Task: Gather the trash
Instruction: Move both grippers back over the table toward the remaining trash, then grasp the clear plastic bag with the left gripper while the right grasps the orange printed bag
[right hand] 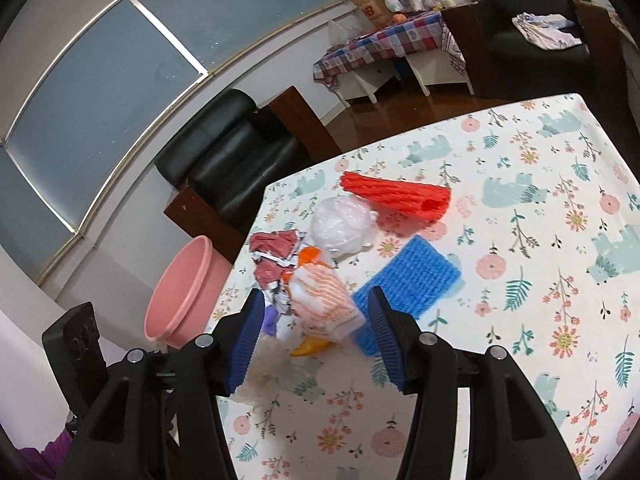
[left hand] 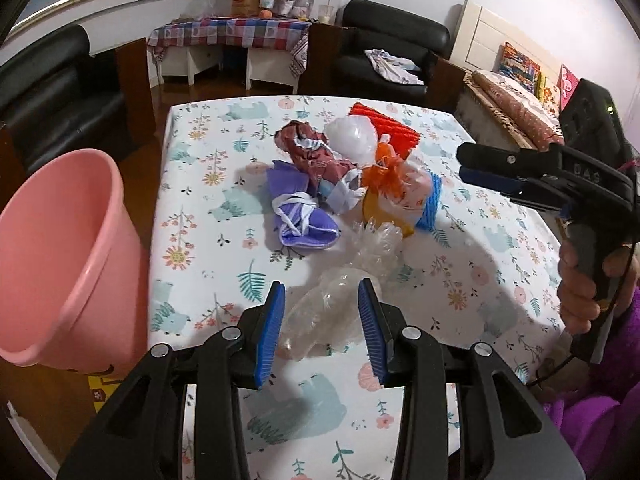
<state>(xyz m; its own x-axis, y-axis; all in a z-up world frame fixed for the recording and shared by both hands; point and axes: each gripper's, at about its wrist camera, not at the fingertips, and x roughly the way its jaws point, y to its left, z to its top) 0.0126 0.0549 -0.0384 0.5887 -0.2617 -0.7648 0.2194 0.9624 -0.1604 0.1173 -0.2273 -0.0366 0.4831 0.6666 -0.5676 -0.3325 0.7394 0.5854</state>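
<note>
Left gripper [left hand: 321,320]: jaws apart, nothing pinched, crumpled clear plastic wrap [left hand: 340,300] sits on the table between and just past your fingertips. Right gripper [right hand: 316,340]: jaws also apart and empty, lined up on the white-and-orange bag [right hand: 324,300] at the near side of the pile.

Trash is heaped mid-table on the floral tablecloth [left hand: 460,280]: purple bag [left hand: 298,212], red-brown wrapper [left hand: 310,148], white plastic ball [left hand: 352,136], red foam net [right hand: 396,196], blue foam net [right hand: 408,276].

Handling, my read: everything looks light, soft and crushable. The clear wrap is likely slippery and will spring back, so take a thick bunched fold, not a single edge. The bag looks to have a knotted orange top; pinch there or across its middle. Foam nets will squash flat, so close fully.

Pink bucket [left hand: 68,264] stands off the table's left edge, beside it. Visible part of its inside shows nothing; bottom isn't in view, so I can't tell if it's empty.
</note>
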